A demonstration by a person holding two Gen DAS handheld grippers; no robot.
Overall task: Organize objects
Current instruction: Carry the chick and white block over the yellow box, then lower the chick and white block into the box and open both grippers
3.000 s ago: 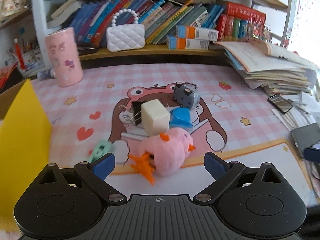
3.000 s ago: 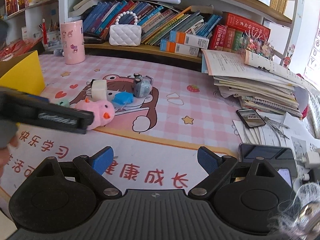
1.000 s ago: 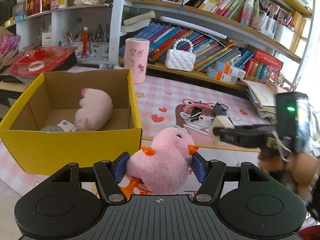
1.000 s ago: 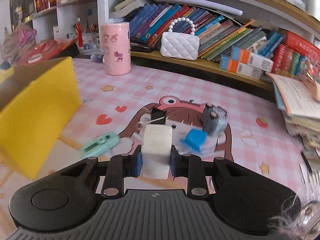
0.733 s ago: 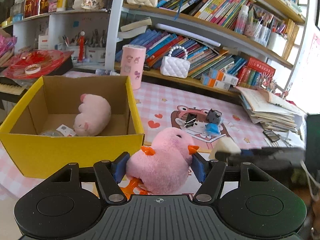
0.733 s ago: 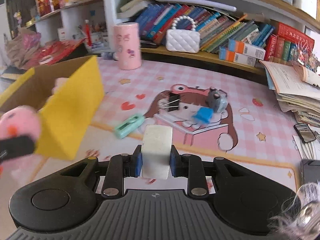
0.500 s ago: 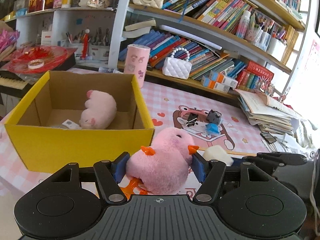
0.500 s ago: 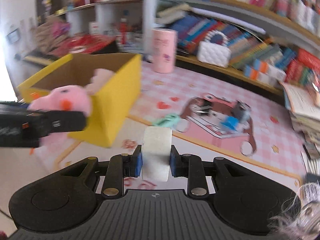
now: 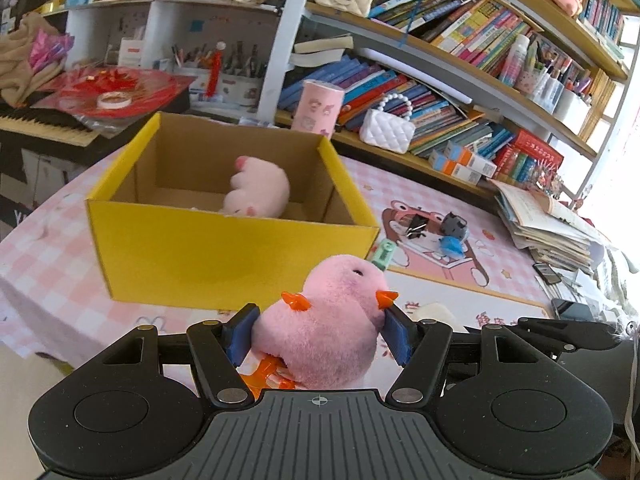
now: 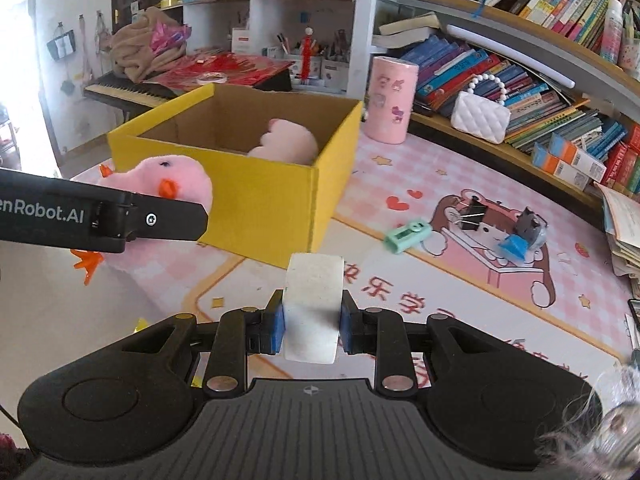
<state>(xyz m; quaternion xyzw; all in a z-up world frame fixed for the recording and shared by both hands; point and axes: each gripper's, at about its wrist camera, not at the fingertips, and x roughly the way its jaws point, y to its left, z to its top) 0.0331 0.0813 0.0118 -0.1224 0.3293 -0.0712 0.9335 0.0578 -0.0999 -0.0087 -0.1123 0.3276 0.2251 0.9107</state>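
Item held, left gripper (image 9: 318, 338): a fluffy pink plush chick with orange beak and feet (image 9: 324, 332), clamped at its sides between the blue pads, the jaws standing about half open around its soft body; it is carried clear of the pink checked desk mat (image 9: 40, 264), with the open yellow cardboard box (image 9: 224, 256) just ahead of the fingertips, presumably for dropping in. Item held, right gripper (image 10: 312, 330): a white rounded foam-like block (image 10: 313, 308), pinched at its narrow sides with the jaws drawn close in, lifted above the mat, the same box lying ahead and to the left of its fingertips (image 10: 276, 204). Container: the box is seen to hold a pale pink plush toy (image 9: 258, 194) resting against its far inner corner; a small pale object beside it cannot be identified. Items not yet gathered, lying well ahead and to the right of the right gripper on the cartoon bear print: a mint-green plastic clip-like piece (image 10: 407, 236), a black binder clip (image 10: 471, 212), a small blue piece (image 10: 512, 247) and a grey toy (image 10: 531, 225).
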